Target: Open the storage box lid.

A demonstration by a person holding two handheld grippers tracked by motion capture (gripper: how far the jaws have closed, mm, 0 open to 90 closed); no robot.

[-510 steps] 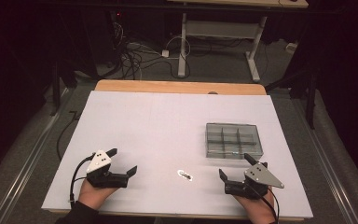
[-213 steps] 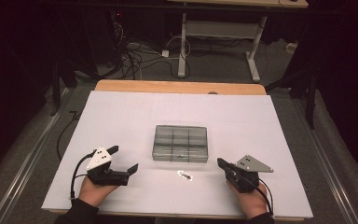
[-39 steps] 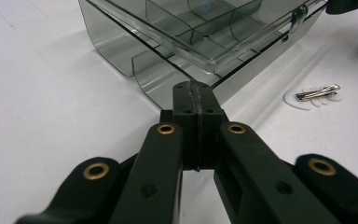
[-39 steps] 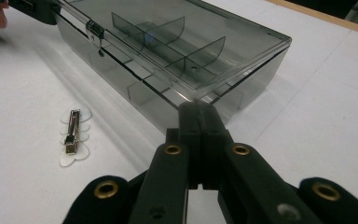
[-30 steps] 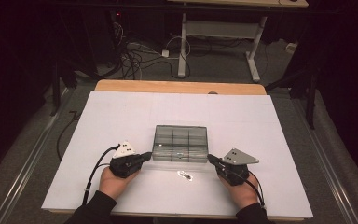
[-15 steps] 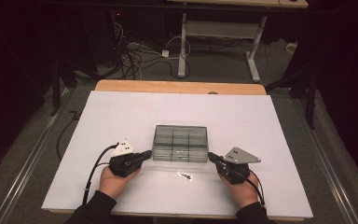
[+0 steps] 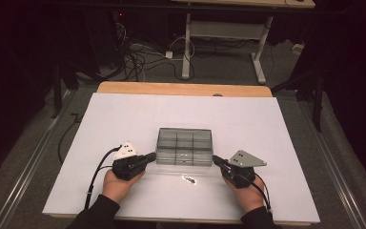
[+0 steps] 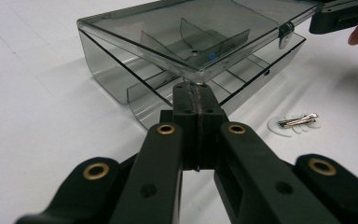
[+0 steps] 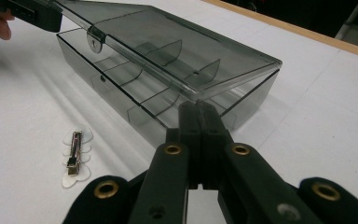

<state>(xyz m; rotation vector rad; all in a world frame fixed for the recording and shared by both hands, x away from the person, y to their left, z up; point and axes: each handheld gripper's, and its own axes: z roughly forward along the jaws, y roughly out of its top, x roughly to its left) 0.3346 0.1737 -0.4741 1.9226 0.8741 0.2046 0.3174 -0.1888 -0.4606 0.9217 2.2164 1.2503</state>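
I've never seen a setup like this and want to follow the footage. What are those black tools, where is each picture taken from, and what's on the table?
A person sits at a white table and holds a hand tool in each hand: the left gripper and the right gripper. Each ends in two black jaws, pressed together here.

The high view looks down from above, with the person's forearms coming in from the bottom. The other two pictures come from cameras riding on the grippers, looking along their jaws.

In the middle lies a smoky clear plastic box with dividers inside. Its lid is slightly raised, and both grippers have their closed tips at the lid's front edge, one near each end, seemingly prying it up. Neither clamps anything. In front of the box lies a small hair clip with a metal bar on a pale scalloped backing.
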